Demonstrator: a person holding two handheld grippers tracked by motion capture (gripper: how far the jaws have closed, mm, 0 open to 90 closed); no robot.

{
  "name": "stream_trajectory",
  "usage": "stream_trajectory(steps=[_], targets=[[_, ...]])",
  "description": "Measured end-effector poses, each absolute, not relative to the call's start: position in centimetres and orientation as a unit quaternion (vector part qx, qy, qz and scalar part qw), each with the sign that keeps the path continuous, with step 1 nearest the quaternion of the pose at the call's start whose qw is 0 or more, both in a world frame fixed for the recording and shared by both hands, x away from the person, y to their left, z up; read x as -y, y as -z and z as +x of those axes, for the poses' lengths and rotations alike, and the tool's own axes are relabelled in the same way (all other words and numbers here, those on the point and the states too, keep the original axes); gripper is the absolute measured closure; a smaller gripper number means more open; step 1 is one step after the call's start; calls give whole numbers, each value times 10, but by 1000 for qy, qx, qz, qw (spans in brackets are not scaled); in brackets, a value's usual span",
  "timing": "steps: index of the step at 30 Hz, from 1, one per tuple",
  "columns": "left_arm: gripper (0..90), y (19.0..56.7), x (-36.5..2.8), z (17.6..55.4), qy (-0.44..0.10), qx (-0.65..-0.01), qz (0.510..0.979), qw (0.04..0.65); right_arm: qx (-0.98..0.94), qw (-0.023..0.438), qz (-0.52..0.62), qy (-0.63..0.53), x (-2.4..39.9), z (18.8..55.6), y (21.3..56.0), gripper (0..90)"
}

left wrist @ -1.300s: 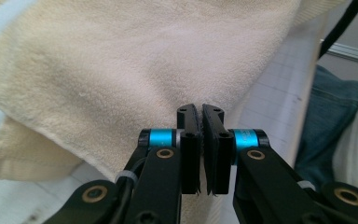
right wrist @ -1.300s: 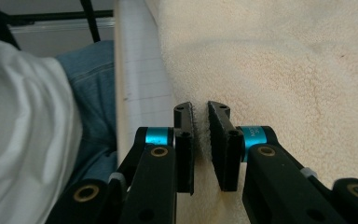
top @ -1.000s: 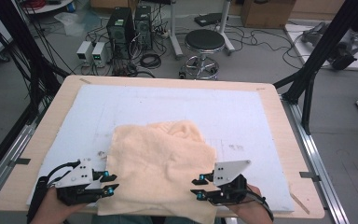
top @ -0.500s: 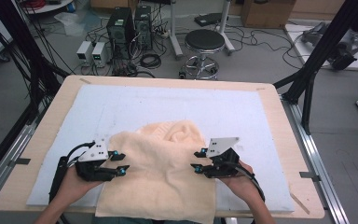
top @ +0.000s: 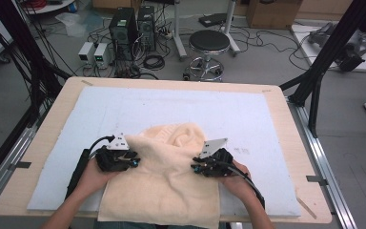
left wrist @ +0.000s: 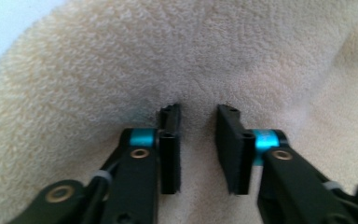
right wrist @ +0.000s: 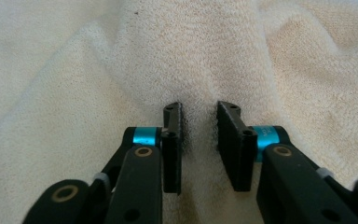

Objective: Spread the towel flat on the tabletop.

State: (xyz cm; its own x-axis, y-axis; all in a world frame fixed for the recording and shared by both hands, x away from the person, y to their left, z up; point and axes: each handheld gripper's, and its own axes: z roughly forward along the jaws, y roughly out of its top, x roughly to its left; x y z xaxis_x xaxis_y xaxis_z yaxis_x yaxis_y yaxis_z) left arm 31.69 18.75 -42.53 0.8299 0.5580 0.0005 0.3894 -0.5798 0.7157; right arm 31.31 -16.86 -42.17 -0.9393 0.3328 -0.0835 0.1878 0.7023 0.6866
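A cream terry towel (top: 164, 183) lies on the near half of the light blue mat (top: 171, 107), its near end hanging over the table's front edge. The far part is bunched into a hump (top: 178, 133). My left gripper (top: 134, 161) grips the towel's left side and my right gripper (top: 194, 167) its right side, the two pointing toward each other. In the left gripper view the jaws (left wrist: 198, 114) stand narrowly apart with towel (left wrist: 121, 56) pinched between them. The right gripper's jaws (right wrist: 198, 112) pinch a raised ridge of towel (right wrist: 74, 70), with folds radiating from it.
The mat covers a wooden tabletop (top: 38, 138) framed by metal rails. Bare mat stretches beyond the towel to the far edge. On the floor behind stand a round stool (top: 209, 43), computer towers (top: 124, 24) and many cables.
Both grippers have moved away from the table's front edge toward the middle, taking the towel's sides along. The towel's far part has bunched up into a hump.
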Motion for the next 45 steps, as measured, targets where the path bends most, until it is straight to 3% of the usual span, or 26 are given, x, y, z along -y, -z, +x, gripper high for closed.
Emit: stream_trajectory(steps=[3,6,20,36,37,41,45], targets=[[855,422,-192,314,-118,-266,879,377,-915,100,143,-363,171,311,419,757],[891,418,-197,309,-117,-262,877,385,-912,103,141,-371,174,306,414,777],[896,399,-216,270,-113,-228,876,410,-900,89,123,-408,184,283,396,829],[895,384,-229,210,-92,-190,878,430,-903,64,62,-419,183,218,377,821],[892,384,-229,209,-95,-190,876,432,-903,63,60,-420,182,217,377,805],[699,378,-231,218,-103,-200,870,438,-896,64,72,-433,185,225,373,735],[610,377,-225,238,-114,-199,865,447,-888,69,95,-445,188,247,367,677]])
